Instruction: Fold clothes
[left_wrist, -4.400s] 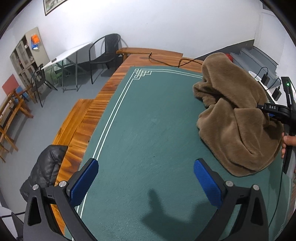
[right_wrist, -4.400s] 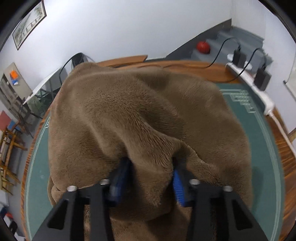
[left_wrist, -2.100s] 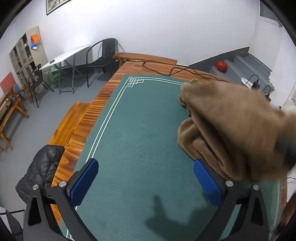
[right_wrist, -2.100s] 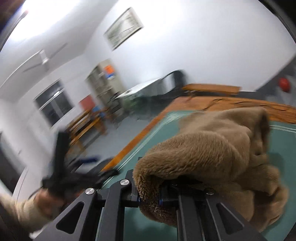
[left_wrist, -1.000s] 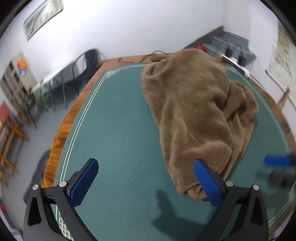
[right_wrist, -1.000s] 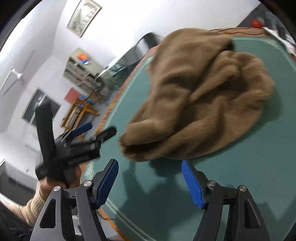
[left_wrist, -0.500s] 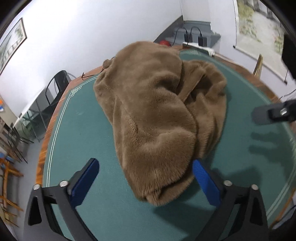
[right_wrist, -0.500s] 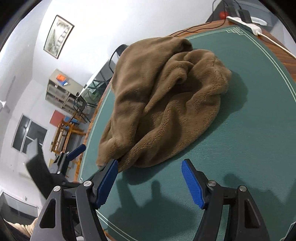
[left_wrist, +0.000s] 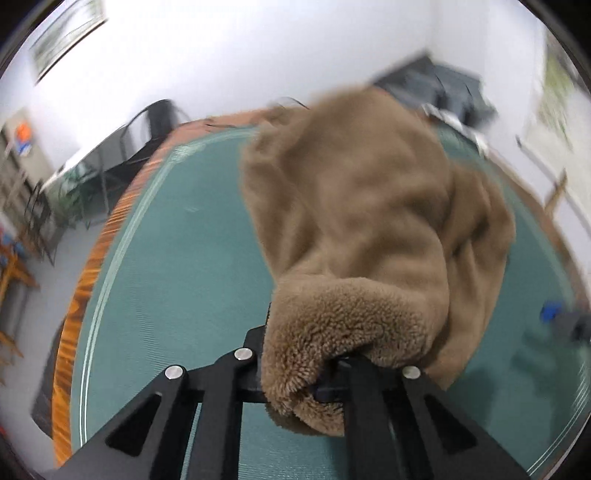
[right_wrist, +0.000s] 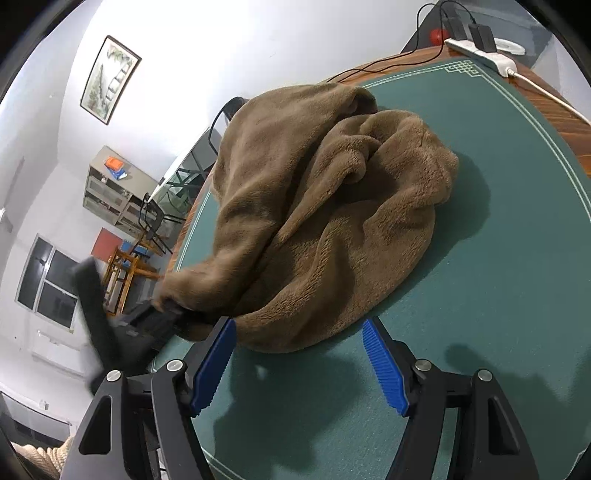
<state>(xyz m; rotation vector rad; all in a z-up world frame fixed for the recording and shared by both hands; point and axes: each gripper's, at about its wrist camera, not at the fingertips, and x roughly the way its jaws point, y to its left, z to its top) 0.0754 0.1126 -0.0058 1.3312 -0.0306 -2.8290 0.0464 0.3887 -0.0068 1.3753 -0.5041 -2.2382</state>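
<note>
Green felt table (right_wrist: 498, 229); plush brown garment (right_wrist: 332, 206) crumpled.

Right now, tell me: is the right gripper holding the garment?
No: the right gripper stands open just short of the brown garment, its blue pads pressing on nothing.

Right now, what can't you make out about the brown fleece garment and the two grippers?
- Left gripper pads: left wrist view, buried in the brown fleece garment.
- Garment type, sleeves, collar: both views, bunched in a heap.
- Left gripper's hand: right wrist view, motion-blurred.
- Right gripper: left wrist view, only a blurred blue smear at the right edge.
</note>
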